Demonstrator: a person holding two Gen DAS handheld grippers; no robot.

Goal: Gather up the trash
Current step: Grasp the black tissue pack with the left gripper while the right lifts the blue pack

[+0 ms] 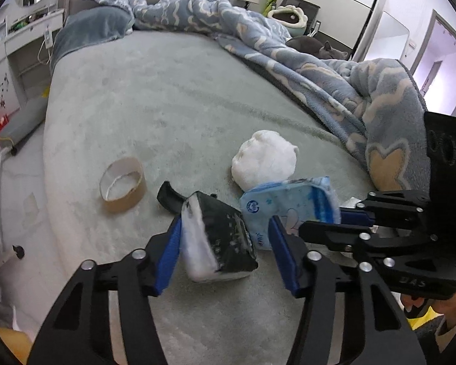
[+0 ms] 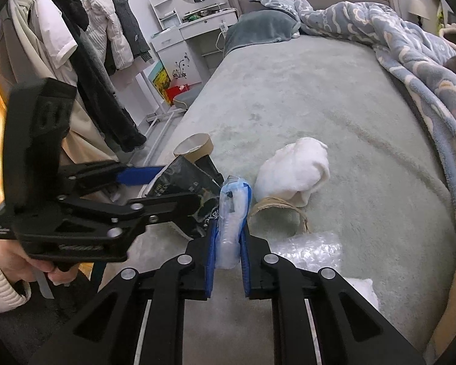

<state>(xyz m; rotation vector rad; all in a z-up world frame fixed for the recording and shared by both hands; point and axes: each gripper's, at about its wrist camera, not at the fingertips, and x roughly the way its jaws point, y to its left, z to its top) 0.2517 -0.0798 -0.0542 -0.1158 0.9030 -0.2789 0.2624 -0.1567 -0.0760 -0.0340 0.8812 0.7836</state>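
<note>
Left wrist view: left gripper (image 1: 225, 243) is wide open, blue pads either side of a black-and-white packet (image 1: 219, 240) lying on the grey-green bed cover (image 1: 167, 97). The 9 o'clock pad sits right at the packet's white edge; there is a clear gap at the 3 o'clock pad, so no clamp. Empty tape roll core (image 1: 122, 184) lies at 10 o'clock from the packet, apart from it. White crumpled wad (image 1: 264, 159) is at 1 o'clock, touching the top of the light blue tissue pack (image 1: 288, 203). Right gripper (image 1: 349, 213) enters from 3 o'clock, its blue pads at that pack. Right wrist view: right gripper (image 2: 228, 243) is nearly closed, both pads pressed on the light blue tissue pack (image 2: 232, 213), which stands edge-on between them. Black-and-white packet (image 2: 182, 179) is at 10 o'clock from the pack, inside the left gripper (image 2: 173, 185) coming in from 9 o'clock. Twine ring (image 2: 276, 213) is just beside the pack at 2 o'clock, white wad (image 2: 295, 170) right behind it. Bubble wrap (image 2: 310, 249) lies at 4 o'clock, near the right finger. Blue patterned blanket (image 1: 334, 73) is bunched along the bed's 3 o'clock side, with a grey cat (image 1: 316, 47) beyond it.
</note>
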